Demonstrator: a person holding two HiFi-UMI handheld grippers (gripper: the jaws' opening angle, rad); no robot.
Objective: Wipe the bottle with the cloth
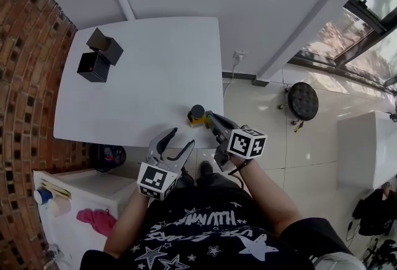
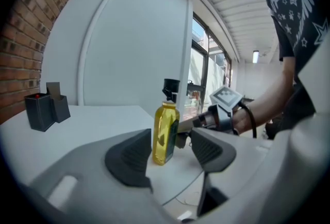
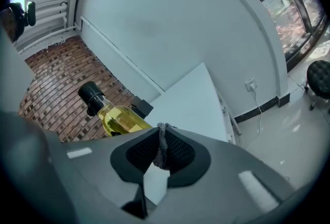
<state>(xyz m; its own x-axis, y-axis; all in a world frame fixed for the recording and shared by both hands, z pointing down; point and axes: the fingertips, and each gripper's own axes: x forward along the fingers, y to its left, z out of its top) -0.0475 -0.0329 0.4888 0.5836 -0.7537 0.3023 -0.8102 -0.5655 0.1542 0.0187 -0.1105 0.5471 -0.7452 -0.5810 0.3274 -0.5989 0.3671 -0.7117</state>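
Near the far-left corner of the white counter (image 1: 149, 76) sit two black boxes (image 1: 99, 55), one with its lid tipped up; what is in them cannot be made out from here, and they are well apart from the work. The left gripper (image 1: 180, 138) hangs just off the near edge, its fingers (image 2: 131, 156) spread wide and holding nothing. Its view lines the gap up on the bottle (image 1: 197, 115), which suggests it is placed to come in and steady it while the other side does the rubbing. The bottle stands upright close to the near edge, toward the near-right corner. It is clear-walled, filled almost to the shoulder with a yellow liquid, probably oil, and closed by a black cap (image 2: 170, 87), so nothing should spill if it is nudged. Just to its right, the right gripper (image 1: 212, 120) reaches in beside it – its fingers (image 3: 180, 153) are clenched on a thin fold of grey cloth (image 3: 163, 144), pinched so that an edge sticks out past the tips, ready to meet the glass. Whether cloth and bottle already touch I cannot tell.
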